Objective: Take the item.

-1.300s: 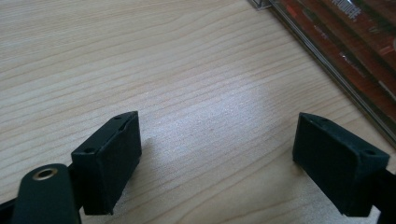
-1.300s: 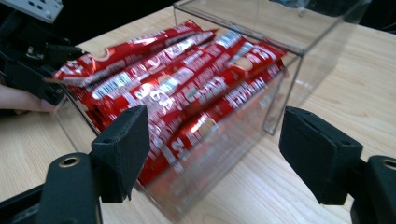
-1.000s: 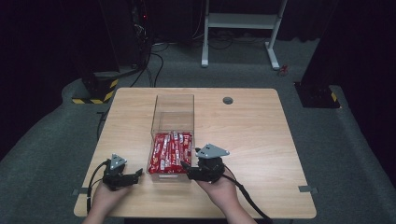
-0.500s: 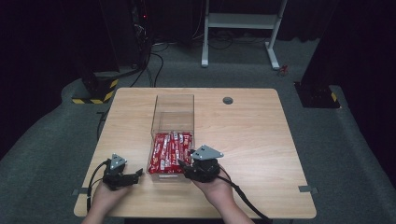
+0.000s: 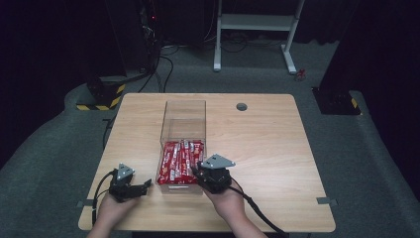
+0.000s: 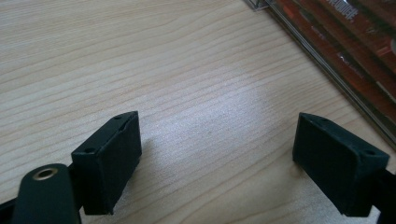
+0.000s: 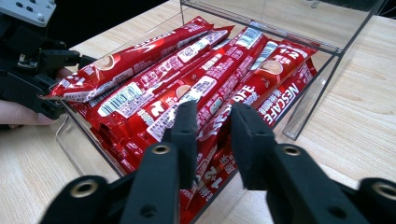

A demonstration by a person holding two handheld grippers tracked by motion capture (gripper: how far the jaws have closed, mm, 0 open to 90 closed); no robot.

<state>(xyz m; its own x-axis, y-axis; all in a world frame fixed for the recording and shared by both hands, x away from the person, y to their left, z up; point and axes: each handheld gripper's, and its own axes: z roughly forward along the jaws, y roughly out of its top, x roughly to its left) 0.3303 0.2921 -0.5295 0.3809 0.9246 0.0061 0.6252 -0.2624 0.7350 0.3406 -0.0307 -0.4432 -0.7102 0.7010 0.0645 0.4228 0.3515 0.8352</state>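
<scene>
A clear plastic box (image 5: 183, 118) stands in the middle of the wooden table (image 5: 267, 148), its near half packed with red coffee sachets (image 5: 181, 157). My right gripper (image 5: 196, 172) is at the box's near right corner. In the right gripper view its jaws (image 7: 214, 126) reach over the box wall and are closed narrowly on one red sachet (image 7: 211, 122) in the pile. My left gripper (image 5: 144, 185) rests on the table left of the box, open, with bare wood between its jaws (image 6: 217, 158). The box edge (image 6: 327, 70) lies to its upper right.
The far half of the box (image 7: 299, 28) is empty. A dark round grommet (image 5: 241, 106) sits near the table's far edge. The left gripper (image 7: 28, 60) and its hand show beyond the box's left wall. Cables trail from both grippers off the near edge.
My right gripper has shifted slightly left, in over the box's near corner. The left gripper has stayed where it was.
</scene>
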